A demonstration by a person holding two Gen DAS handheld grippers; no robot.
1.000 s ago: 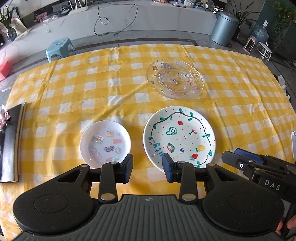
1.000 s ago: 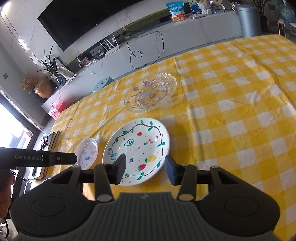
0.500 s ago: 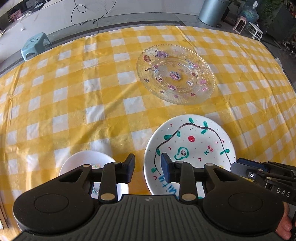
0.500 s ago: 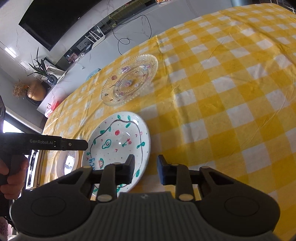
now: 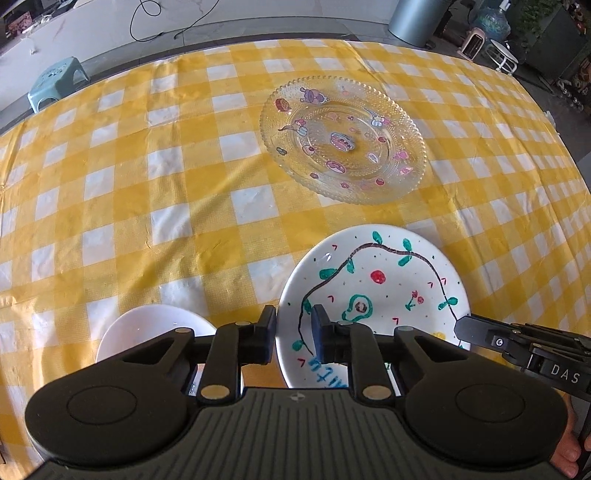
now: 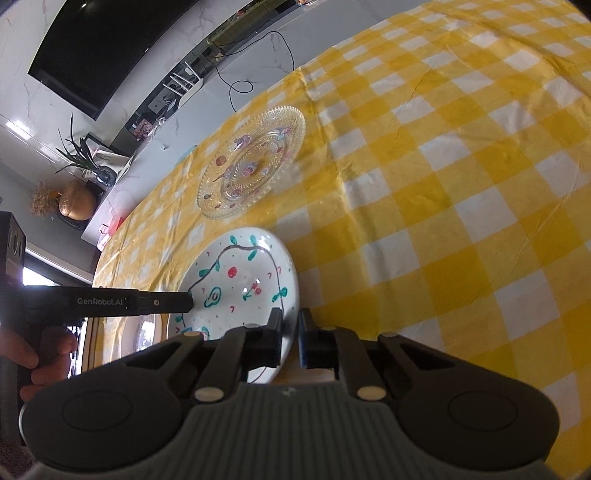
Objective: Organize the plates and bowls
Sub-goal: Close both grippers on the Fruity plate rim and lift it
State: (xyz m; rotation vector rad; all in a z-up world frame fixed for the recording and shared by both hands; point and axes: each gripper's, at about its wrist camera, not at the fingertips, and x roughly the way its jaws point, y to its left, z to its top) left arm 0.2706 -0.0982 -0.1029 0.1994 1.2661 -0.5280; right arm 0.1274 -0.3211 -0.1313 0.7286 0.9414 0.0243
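Around us is a bright living room with pale marble-look walls, a dark wall screen (image 6: 92, 55), a potted plant (image 6: 79, 155) on a low ledge and a grey bin (image 5: 419, 16) beyond the far edge of the worktop (image 5: 155, 192), which is covered by a yellow and white checked cloth.

We see three dishes on that cloth. The clear glass plate (image 5: 343, 138), beaded at the rim and dotted with small pink figures, lies farthest from us. Nearer lies the white painted plate (image 5: 373, 295), with a dark vine line, green leaves, a red dot and an avocado drawing. To its left, partly hidden under the left tool (image 5: 293, 332), sits a small white plate (image 5: 155, 326), just beside the painted plate but apart from it.

Our left tool points steeply down at the left rim of the painted plate. Its jaws have just been closing; one finger stands outside the rim and the other over the plate's face, so the rim lies between them, yet a gap shows and we cannot tell that the pads press on it.

Our right tool (image 6: 290, 338) meets the same plate at its right rim. Its jaws have also just been closing, and they now stand drawn almost together on that rim, pinching the edge.
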